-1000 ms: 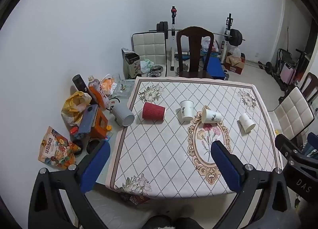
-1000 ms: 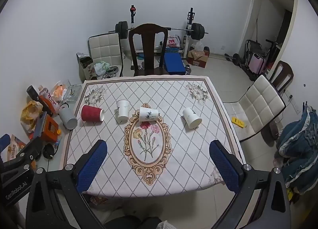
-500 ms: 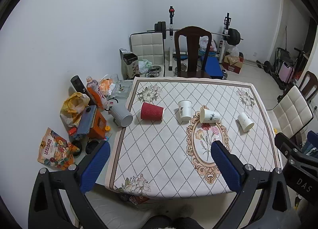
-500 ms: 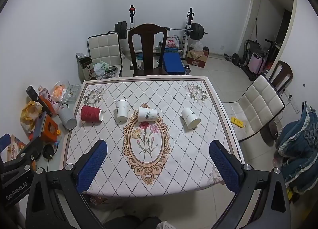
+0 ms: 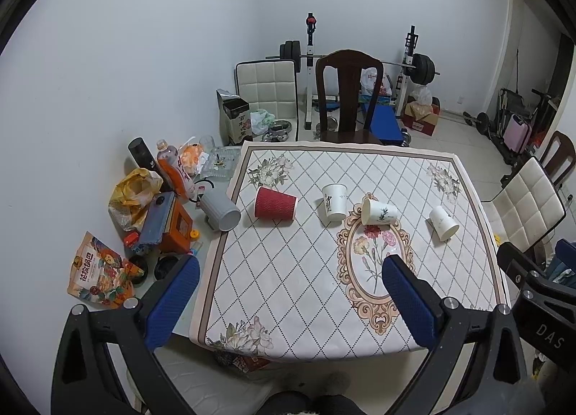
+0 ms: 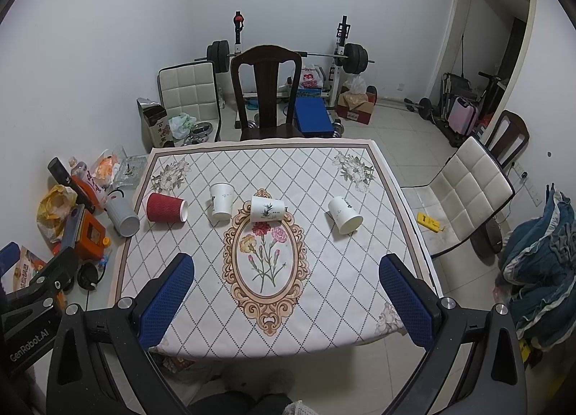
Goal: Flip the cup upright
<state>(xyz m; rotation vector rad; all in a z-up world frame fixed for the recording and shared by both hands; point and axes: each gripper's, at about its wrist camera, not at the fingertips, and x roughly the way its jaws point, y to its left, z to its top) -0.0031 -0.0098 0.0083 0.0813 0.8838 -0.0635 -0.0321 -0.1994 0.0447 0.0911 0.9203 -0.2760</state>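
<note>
Both my left tongs (image 5: 288,292) and right tongs (image 6: 286,285) gape wide, empty, well short of the toppled cups; the rightmost white cup (image 6: 345,215), mouth toward me, lies nearer my right.

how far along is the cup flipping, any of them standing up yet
Nothing looks done. The red cup, the middle white cup and the right white cup all lie on their sides on the tablecloth; whether the left white cup is lying or inverted is unclear. Nothing is in hand: the left claw and right claw are open and empty above the near edge. All flipping remains.
</note>
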